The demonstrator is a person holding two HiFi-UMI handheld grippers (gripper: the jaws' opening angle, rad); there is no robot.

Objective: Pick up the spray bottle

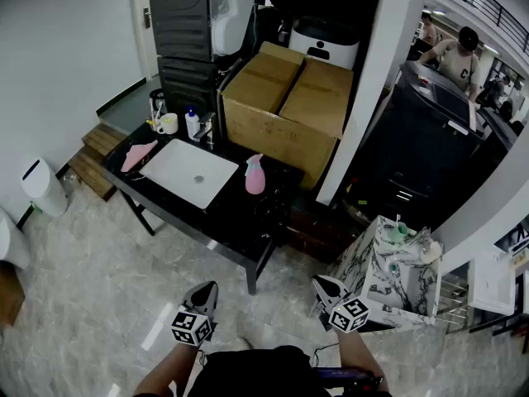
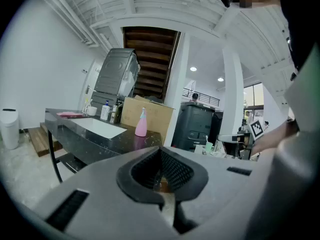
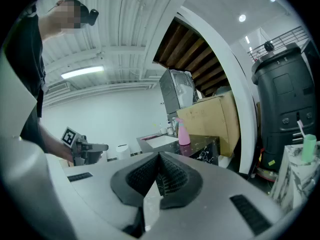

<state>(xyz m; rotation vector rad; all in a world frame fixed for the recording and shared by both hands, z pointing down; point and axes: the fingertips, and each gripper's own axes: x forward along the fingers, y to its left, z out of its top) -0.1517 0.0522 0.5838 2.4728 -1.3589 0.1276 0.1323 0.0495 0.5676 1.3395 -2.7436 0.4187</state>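
L tool [image 1: 205,292] & R tool [image 1: 324,286]: jaws together, empty, pointing fwd, close to body.

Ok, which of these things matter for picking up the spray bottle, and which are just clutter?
For the job: pink spray bottle on the black table; left gripper and right gripper, jaws shut, empty.

Just lying about: pink cloth, pump bottle, cup, cardboard box, white bin.

Evenly bright indoors, lit by a ceiling strip light [image 3: 82,73] and round downlights [image 2: 193,69], sharp centrally, heavily fisheye-bent with black vignetted corners.
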